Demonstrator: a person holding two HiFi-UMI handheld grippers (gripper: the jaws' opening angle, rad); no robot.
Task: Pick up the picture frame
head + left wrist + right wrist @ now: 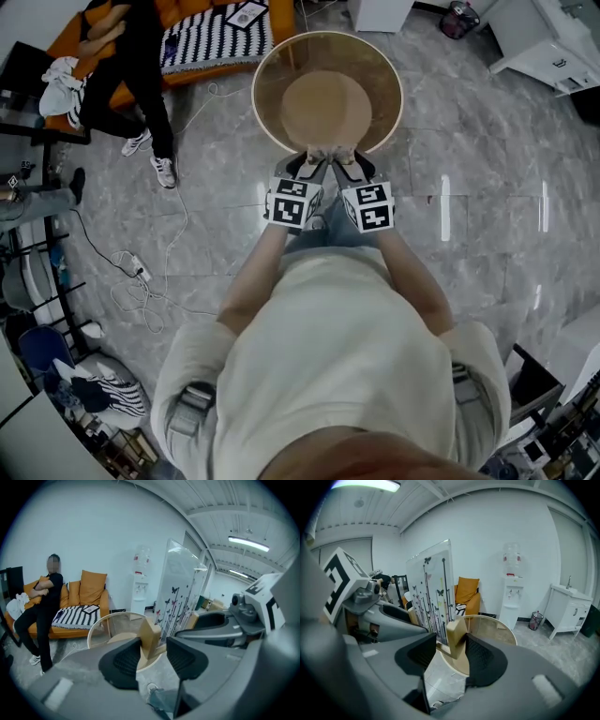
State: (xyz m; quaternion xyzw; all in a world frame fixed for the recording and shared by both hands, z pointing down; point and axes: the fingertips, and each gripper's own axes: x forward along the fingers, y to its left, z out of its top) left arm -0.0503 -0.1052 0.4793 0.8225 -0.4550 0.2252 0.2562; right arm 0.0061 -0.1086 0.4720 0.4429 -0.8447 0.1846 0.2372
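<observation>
The picture frame (180,588) is a clear upright panel printed with butterflies and stems, standing on two pale wooden foot blocks. My left gripper (153,656) has one wooden block (151,637) between its jaws and is shut on it. In the right gripper view the panel (431,590) rises beside the other block (457,637), which my right gripper (451,653) clamps. From the head view both grippers (314,161) (346,161) sit side by side at the near rim of the round glass table (267,66). The frame appears there edge-on and is carried above the table.
A person in black (122,66) sits on the orange sofa (216,42) to the far left. Cables (141,281) trail over the marble floor. A water dispenser (511,583) and a white cabinet (565,606) stand by the wall, and a waste bin (459,19) sits at the back.
</observation>
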